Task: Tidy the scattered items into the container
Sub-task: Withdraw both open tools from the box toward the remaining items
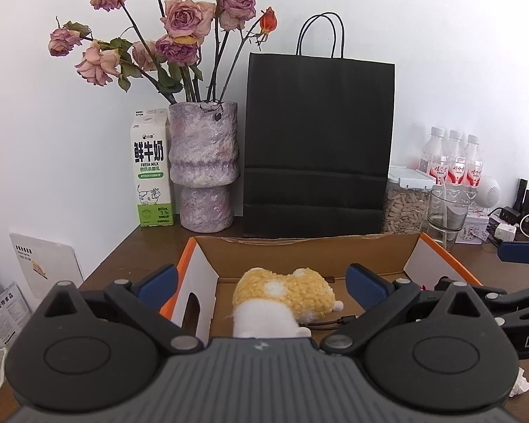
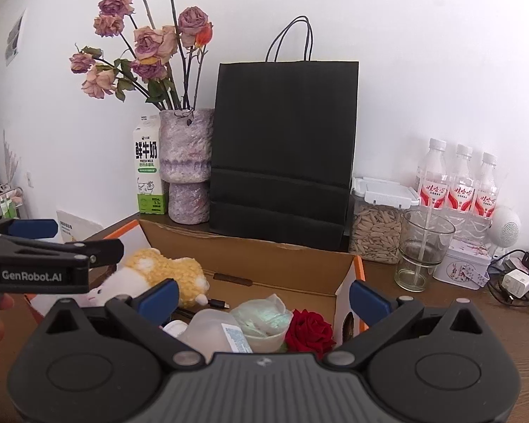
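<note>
An open cardboard box (image 1: 299, 250) with orange outer sides sits on the brown table. A yellow-and-white plush toy (image 1: 289, 294) lies inside it at the left end, below and between the wide-open fingers of my left gripper (image 1: 262, 285); neither pad touches it. My right gripper (image 2: 264, 298) is also open and holds nothing, hovering over the box (image 2: 282, 264). Under it lie the plush toy (image 2: 169, 275), a black cable (image 2: 218, 305), a white plastic bottle (image 2: 208, 331), a crumpled wrapper (image 2: 264, 317) and a red rose (image 2: 308, 329).
Behind the box stand a black paper bag (image 1: 317, 148), a vase of dried roses (image 1: 202, 165) and a milk carton (image 1: 151, 169). At the right are a seed jar (image 2: 377, 232), a glass (image 2: 421, 250), water bottles (image 2: 458, 183), a tin and chargers. A crumpled tissue (image 1: 520, 384) lies on the table.
</note>
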The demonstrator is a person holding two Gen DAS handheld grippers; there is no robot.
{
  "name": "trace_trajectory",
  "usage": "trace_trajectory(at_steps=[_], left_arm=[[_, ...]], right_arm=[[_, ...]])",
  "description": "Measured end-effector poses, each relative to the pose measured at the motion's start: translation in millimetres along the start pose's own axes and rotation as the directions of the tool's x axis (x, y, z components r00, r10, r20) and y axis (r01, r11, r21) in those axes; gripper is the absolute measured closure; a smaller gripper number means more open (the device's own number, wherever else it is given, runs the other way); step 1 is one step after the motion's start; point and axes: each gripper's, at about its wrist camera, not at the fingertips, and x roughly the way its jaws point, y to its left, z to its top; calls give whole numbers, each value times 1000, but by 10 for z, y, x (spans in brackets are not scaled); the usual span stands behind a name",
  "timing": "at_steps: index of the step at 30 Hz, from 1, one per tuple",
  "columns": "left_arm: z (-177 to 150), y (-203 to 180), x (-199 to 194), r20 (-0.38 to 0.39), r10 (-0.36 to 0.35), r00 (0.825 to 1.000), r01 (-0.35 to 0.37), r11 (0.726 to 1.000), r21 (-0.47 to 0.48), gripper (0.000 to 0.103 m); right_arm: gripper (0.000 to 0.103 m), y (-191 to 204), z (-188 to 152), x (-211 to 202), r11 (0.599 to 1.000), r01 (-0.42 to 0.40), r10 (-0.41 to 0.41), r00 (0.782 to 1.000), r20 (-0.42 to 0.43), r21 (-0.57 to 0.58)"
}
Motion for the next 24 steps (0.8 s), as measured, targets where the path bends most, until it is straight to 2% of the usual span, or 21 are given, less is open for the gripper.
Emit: trace_trajectory(at_steps=[7,24], left_arm=[[-48,10,-273,2,-11,1000,11,999,-32,0],[-178,58,-986,28,-18,999,19,999,-47,0]], right_arm=[[0,35,-100,-259,1000,9,-9,1000,-10,-6],[0,7,-300,-1098,999,40,-41,998,45,22]])
